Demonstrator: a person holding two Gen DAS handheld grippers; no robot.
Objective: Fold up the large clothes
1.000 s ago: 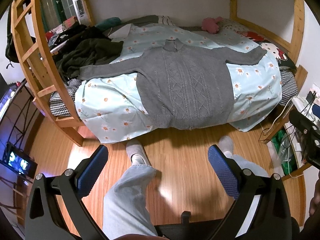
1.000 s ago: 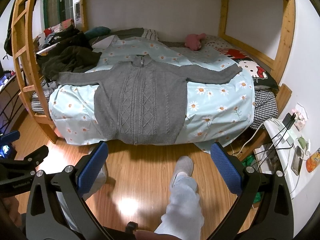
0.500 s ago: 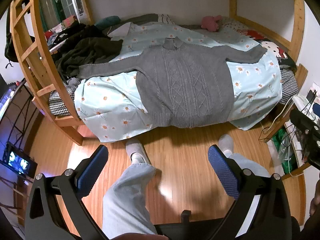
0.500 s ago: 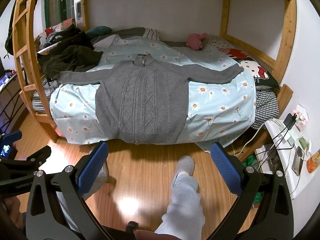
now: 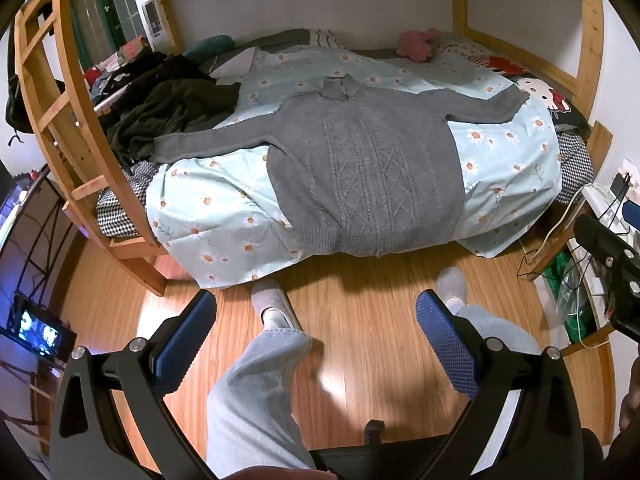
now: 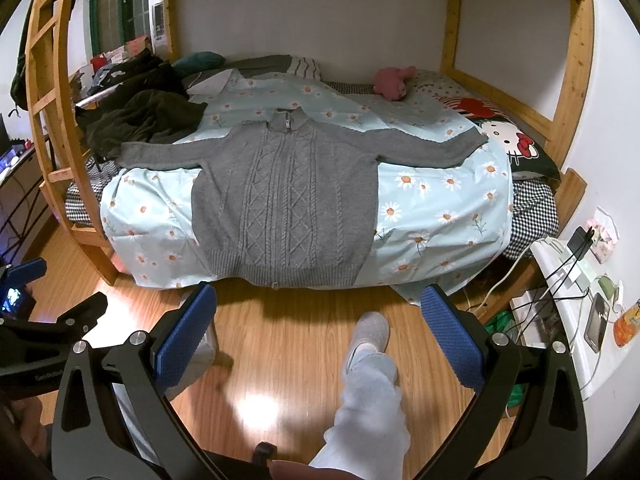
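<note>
Beyond the blue fingertips of both tools, a grey cable-knit sweater point(image 5: 360, 160) point(image 6: 286, 196) lay spread flat, front up, on a daisy-print blue duvet point(image 5: 216, 204) point(image 6: 432, 204) covering the lower bunk of a wooden bed frame point(image 5: 76, 92) point(image 6: 52, 92). Its sleeves stretched out to either side, and its ribbed hem hung over the near edge of the mattress, straight ahead of the fingers.

The left gripper point(image 5: 316, 320) was spread wide with nothing between its pads, held over the wooden floor point(image 5: 360, 280), well short of the sweater. The right gripper point(image 6: 318, 312) was likewise wide apart and empty, its fingertips just below the sweater's hem as seen from the right wrist, not touching it.

Between and below the fingers stood the person's legs in pale jeans point(image 5: 260, 392) point(image 6: 368, 412) and light slippers point(image 5: 272, 300) point(image 6: 370, 332). Past the left fingertip of each tool, a heap of dark clothing point(image 5: 172, 108) point(image 6: 140, 116) lay at the end of the bed, touching the sweater's sleeve cuff. Far ahead, near the wall, sat a pink plush toy point(image 5: 416, 44) point(image 6: 392, 82), and off beyond the right fingertips lay a cartoon-cat pillow point(image 5: 540, 92) point(image 6: 508, 140). To the right of the right tool's fingers, a white shelf point(image 6: 560, 272) held chargers and cables.
</note>
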